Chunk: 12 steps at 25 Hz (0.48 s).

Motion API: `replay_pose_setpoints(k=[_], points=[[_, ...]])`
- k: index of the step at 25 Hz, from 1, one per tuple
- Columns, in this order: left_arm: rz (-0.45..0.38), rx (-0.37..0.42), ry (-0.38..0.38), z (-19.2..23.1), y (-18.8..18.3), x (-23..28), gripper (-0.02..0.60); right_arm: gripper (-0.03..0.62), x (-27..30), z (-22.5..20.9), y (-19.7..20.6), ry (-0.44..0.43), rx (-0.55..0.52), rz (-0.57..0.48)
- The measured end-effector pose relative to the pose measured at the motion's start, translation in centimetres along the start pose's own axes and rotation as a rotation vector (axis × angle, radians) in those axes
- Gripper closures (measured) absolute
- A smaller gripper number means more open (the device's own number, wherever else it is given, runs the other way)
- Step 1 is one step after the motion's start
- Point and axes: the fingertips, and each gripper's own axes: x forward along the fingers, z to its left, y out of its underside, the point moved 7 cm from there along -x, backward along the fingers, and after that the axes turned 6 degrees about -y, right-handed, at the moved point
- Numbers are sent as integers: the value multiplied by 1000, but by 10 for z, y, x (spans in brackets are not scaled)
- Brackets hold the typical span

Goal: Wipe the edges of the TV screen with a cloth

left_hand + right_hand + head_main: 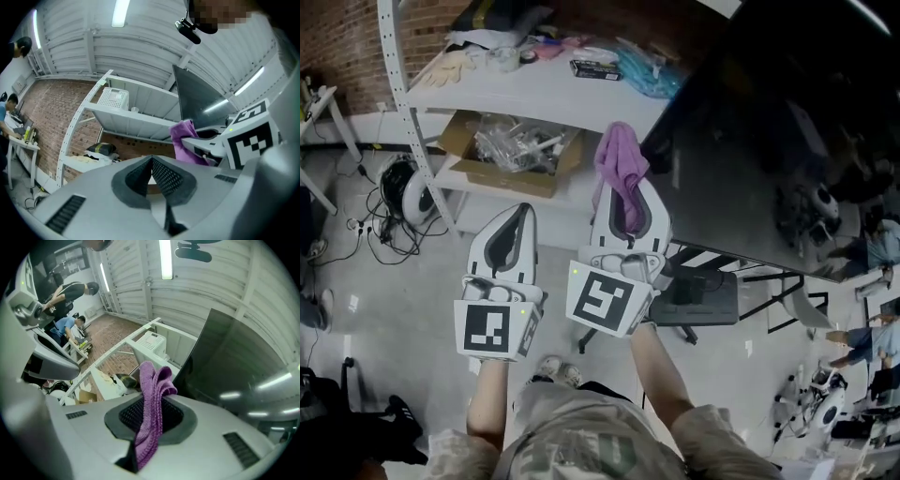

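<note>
A purple cloth (621,169) is pinched in my right gripper (621,192), which is shut on it; the cloth (152,404) sticks up past the jaw tips in a folded bunch. The big dark TV screen (769,141) stands at the right, its left edge (661,127) just right of the cloth; whether they touch I cannot tell. In the right gripper view the TV screen (234,362) fills the right side. My left gripper (517,228) hangs lower left of the right one, shut and empty (151,161). The cloth (185,140) also shows right of it there.
A white metal shelf rack (422,103) stands behind, its top shelf (581,94) carrying gloves, a box and plastic bags. An open cardboard box (511,155) sits on the lower shelf. Cables and a round device (408,197) lie on the floor left. People sit at desks at right (872,248).
</note>
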Motion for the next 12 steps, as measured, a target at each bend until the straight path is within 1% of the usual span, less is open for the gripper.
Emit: replay_pose_setpoints(k=[4, 8, 10, 12], points=[[-41, 1, 52, -4, -42, 18, 566, 539, 5, -36, -47, -28, -67, -51], [-118, 33, 93, -18, -92, 38, 566, 539, 8, -70, -90, -6, -94, -96], [-152, 66, 121, -30, -116, 49, 566, 539, 13, -86, -111, -5, -133, -105], [-197, 131, 149, -43, -145, 58, 566, 539, 17, -100, -131, -7, -193, -109]])
